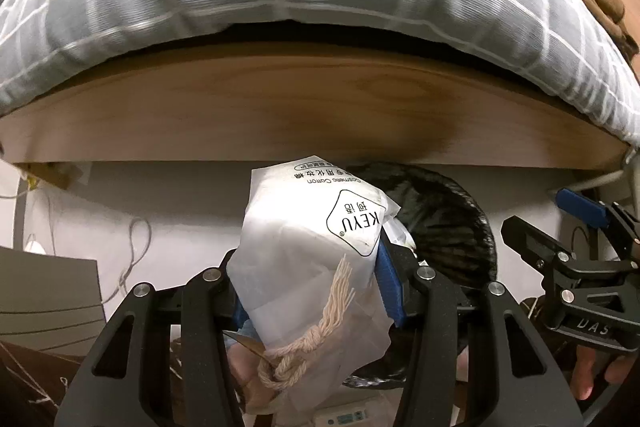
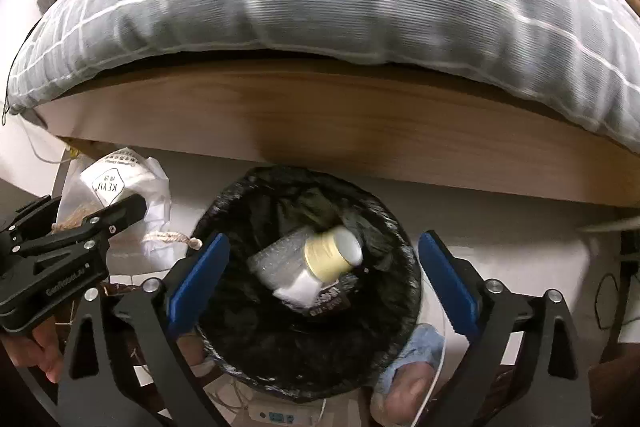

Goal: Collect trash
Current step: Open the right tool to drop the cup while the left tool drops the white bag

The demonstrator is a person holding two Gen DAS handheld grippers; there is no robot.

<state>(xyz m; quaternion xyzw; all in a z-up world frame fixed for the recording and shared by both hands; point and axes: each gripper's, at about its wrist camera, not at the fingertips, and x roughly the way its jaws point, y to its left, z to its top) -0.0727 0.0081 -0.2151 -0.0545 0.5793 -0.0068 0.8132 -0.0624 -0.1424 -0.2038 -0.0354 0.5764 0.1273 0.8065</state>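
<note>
A: Left wrist view. The left gripper [image 1: 316,291] is clamped on a white drawstring bag [image 1: 316,247], its blue pads pressing the bag's two sides. The bag's long axis runs away from the camera toward the wooden bed frame [image 1: 320,107]; its printed label end points outward, and its knotted cord [image 1: 296,355] hangs at the near end. Where does the bag sit?

B: Right wrist view. The bag [image 2: 116,187] is held above the floor, just left of the trash bin [image 2: 312,359] and outside its rim. The right gripper [image 2: 324,275] stands wide apart over the bin mouth, with nothing between its pads.

A: Contents of the bin?

B: A black liner; inside it a clear bottle [image 2: 308,259] with a gold band and white cap. The bottle is blurred, lies tilted, and its cap end points up and right in the picture. A white scrap and a dark printed wrapper lie beside it; the print is unreadable. Whether the bottle rests on the liner cannot be told.

A: Hidden or cut off parts?

B: In the left wrist view the bag covers most of the bin [image 1: 440,219], and the bag's contents do not show through the fabric. The right gripper [image 1: 568,243] shows only at the picture's right edge. A grey checked duvet [image 2: 320,7] overhangs the bed frame [image 2: 340,115]. Fingers [image 2: 408,395] show below the bin rim, partly cut off.
</note>
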